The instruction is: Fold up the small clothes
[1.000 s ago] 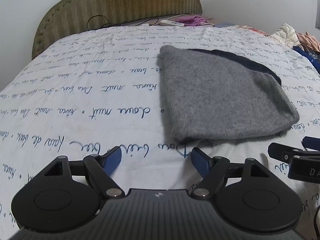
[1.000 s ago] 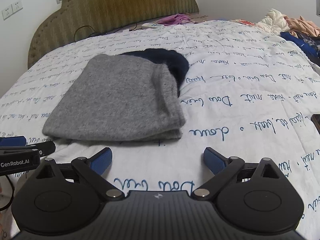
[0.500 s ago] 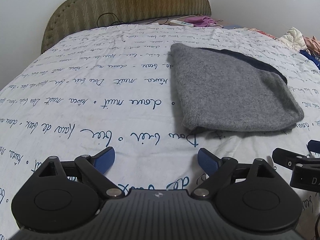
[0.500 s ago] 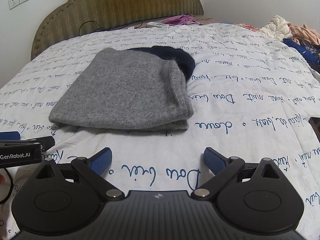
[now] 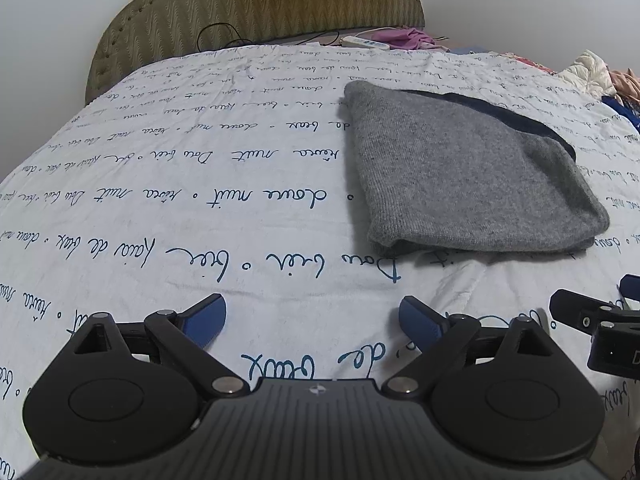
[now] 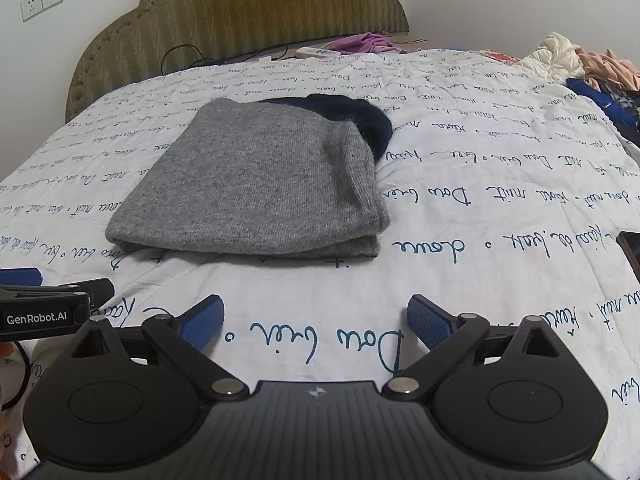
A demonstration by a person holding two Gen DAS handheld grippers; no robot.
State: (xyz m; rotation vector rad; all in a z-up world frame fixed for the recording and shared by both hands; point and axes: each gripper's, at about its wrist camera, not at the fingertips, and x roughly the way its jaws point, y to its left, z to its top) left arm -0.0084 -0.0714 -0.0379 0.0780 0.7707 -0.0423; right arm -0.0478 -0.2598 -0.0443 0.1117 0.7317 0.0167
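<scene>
A grey knit garment [image 5: 460, 176] with a dark navy part [image 5: 520, 120] at its far edge lies folded flat on the bed. It also shows in the right wrist view [image 6: 260, 180], with the navy part [image 6: 360, 114] at its far right. My left gripper [image 5: 312, 316] is open and empty, over the sheet in front of and left of the garment. My right gripper [image 6: 316, 320] is open and empty, over the sheet in front of it. Each gripper shows at the edge of the other's view, the right one [image 5: 592, 320] and the left one [image 6: 48, 300].
The bed has a white sheet with blue script [image 5: 200, 200] and an olive padded headboard [image 5: 256, 12]. A power strip [image 5: 364, 43] and a purple cloth [image 5: 404, 36] lie by the headboard. A pile of clothes [image 6: 592, 64] sits at the far right. A dark object [image 6: 630, 248] lies at the right edge.
Both grippers have drawn back from the folded garment toward the near side of the bed, staying open. The garment has not moved.
</scene>
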